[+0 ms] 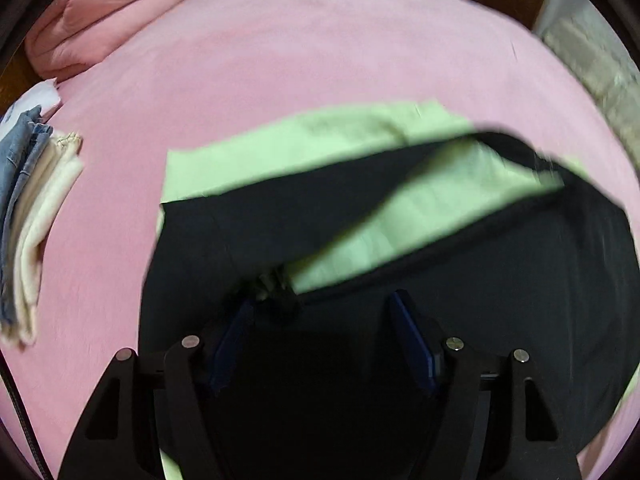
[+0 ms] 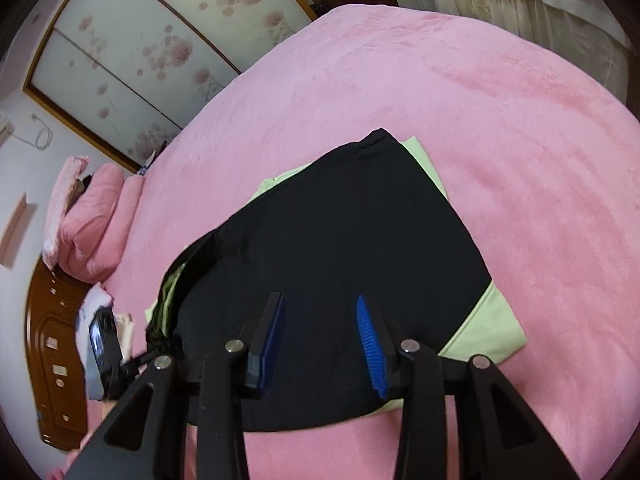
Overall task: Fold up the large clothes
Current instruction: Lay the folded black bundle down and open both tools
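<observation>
A large black and light green garment [image 1: 280, 216] lies on the pink bed; its black panel is folded over the green part [image 1: 320, 136]. My left gripper [image 1: 320, 308] hovers open over the black cloth, near a bunched black edge. In the right wrist view the same garment [image 2: 340, 232] lies flat, green showing at its edges [image 2: 488, 328]. My right gripper [image 2: 320, 308] is open just above the black panel, holding nothing. The left gripper [image 2: 108, 352] shows at the garment's left edge in that view.
The pink bed sheet [image 1: 320, 40] spreads all around. A stack of folded clothes, denim and cream [image 1: 32, 208], lies at the left. A folded pink quilt [image 1: 100, 16] sits at the far left corner. A wooden headboard [image 2: 52, 360] and wardrobe doors [image 2: 140, 48] stand beyond.
</observation>
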The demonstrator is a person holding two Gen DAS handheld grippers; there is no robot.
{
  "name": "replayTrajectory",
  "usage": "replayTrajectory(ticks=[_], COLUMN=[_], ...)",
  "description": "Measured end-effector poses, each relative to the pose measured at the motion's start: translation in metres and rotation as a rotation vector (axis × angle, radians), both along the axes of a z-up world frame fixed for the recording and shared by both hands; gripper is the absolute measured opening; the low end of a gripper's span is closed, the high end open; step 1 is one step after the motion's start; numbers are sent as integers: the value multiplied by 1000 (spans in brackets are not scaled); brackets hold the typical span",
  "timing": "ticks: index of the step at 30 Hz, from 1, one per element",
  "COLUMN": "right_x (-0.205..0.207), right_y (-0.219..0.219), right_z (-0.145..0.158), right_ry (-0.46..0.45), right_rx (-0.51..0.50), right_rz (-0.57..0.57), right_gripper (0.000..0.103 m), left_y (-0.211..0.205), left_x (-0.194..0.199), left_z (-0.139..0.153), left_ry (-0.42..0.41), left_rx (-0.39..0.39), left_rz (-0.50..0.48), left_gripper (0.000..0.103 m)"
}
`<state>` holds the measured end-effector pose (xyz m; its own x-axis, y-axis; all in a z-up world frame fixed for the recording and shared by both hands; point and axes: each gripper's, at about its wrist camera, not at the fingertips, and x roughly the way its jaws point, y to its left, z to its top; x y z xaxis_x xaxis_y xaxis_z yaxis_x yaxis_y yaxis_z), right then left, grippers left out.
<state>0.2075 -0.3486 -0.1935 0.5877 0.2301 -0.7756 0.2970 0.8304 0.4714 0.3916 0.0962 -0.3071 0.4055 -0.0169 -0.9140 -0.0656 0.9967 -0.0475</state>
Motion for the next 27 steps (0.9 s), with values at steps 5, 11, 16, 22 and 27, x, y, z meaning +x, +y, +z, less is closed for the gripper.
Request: replayTrajectory(ticks=[5, 11, 16, 22, 27], right_x=[-7, -12, -12, -11, -14], right_y=[16, 47, 74, 115, 143], right_z=[-9, -21, -25, -41, -58], right_ry=[14, 33, 32, 53, 40], right_rx=[-6, 10, 26, 35, 112], right_rz=[-31, -46, -17, 140, 264], right_gripper=[37, 37, 37, 37, 37], left_y=[17, 7, 3, -14, -50], left_x=[34, 18, -46, -114, -155], left_z=[21, 76, 111, 87, 52], left_ry=[-114, -270, -448, -265, -99], left_rx=[80, 133, 250, 110, -79], left_rz=[8, -81, 24, -35, -153], left_gripper=[69, 79, 86, 88, 70])
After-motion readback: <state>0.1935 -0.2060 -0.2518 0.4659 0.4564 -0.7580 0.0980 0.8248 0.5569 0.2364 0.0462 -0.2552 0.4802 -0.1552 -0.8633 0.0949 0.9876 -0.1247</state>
